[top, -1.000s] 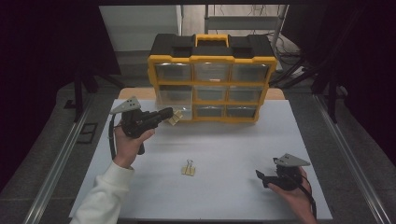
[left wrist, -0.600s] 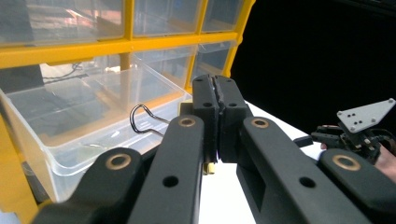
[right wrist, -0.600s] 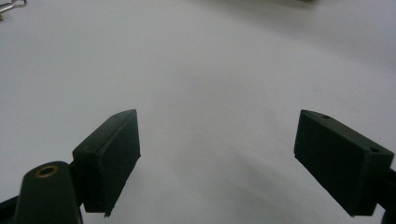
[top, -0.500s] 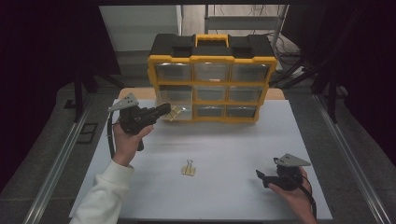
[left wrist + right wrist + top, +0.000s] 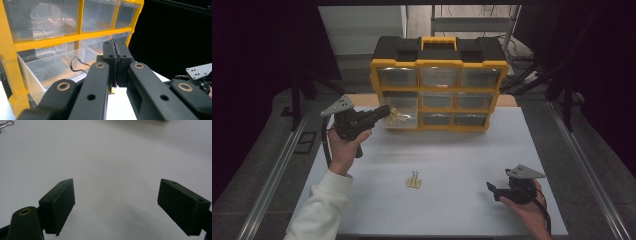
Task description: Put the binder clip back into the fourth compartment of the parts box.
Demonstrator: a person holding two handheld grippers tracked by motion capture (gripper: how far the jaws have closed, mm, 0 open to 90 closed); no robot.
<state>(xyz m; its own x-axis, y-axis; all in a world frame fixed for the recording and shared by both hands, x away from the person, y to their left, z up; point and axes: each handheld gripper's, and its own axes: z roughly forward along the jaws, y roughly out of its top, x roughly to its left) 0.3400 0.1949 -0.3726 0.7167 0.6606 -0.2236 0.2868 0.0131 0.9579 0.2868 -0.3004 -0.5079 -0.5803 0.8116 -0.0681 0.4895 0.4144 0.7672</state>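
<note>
We see a gold clip [image 5: 393, 116] with a wire loop, pinched in our left gripper [image 5: 115, 53] over the open drawer [image 5: 50, 71]. Its body is mostly hidden behind the jaws. Our right gripper [image 5: 116, 205] rests with jaws apart, empty.

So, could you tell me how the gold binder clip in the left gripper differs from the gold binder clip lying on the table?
The gold binder clip in the left gripper is held raised at the pulled-out clear drawer; the gold binder clip on the table lies flat and untouched on the white mat. The held one sits far back, the other near the front. Both look alike.
</note>
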